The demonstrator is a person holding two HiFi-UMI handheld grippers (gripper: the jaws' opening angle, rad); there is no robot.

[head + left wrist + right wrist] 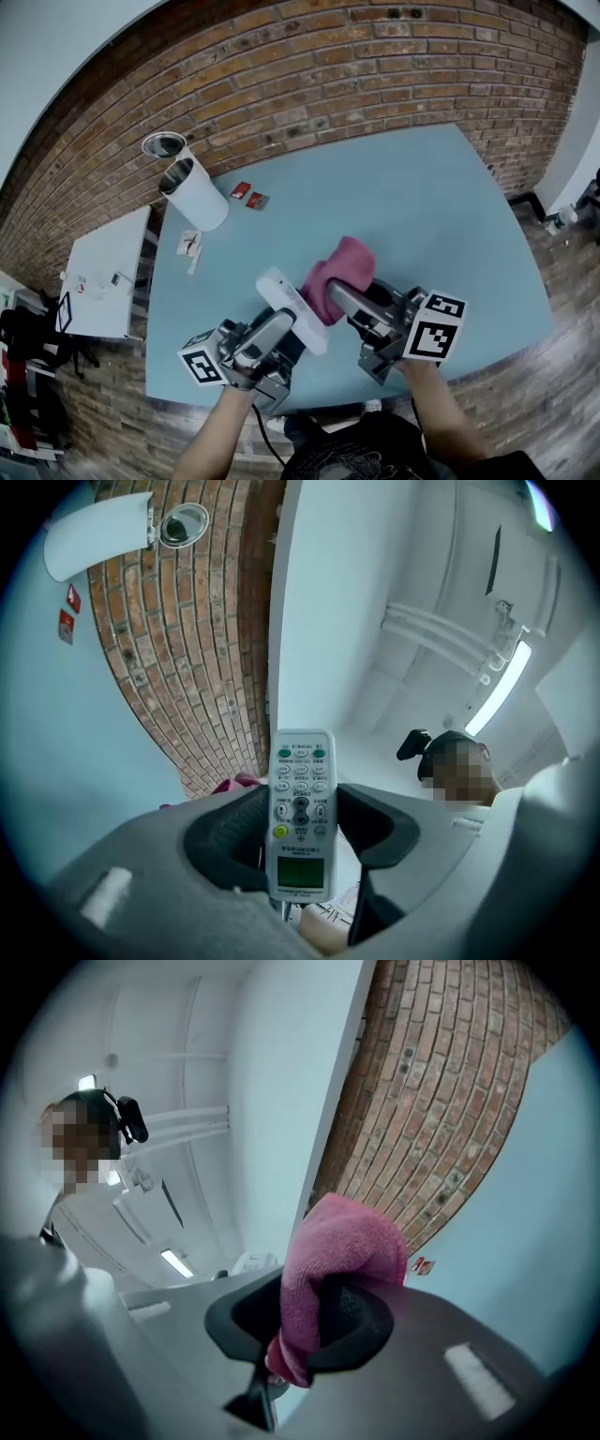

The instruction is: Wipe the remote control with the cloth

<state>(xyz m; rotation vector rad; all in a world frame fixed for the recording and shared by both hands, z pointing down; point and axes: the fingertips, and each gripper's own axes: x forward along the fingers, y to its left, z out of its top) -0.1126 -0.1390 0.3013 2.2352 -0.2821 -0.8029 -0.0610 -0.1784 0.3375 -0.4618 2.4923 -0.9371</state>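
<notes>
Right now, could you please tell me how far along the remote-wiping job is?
Done: both items are picked up, clear of the blue table. In hand: the left gripper is shut on the remote control, buttons facing its camera; the right gripper is shut on the pink cloth, held right beside the remote. Left: the wiping itself; I cannot tell whether they touch yet.

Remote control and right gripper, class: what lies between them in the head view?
The pink cloth, clamped in the right gripper, sits between it and the remote control; the head view shows this.
</notes>
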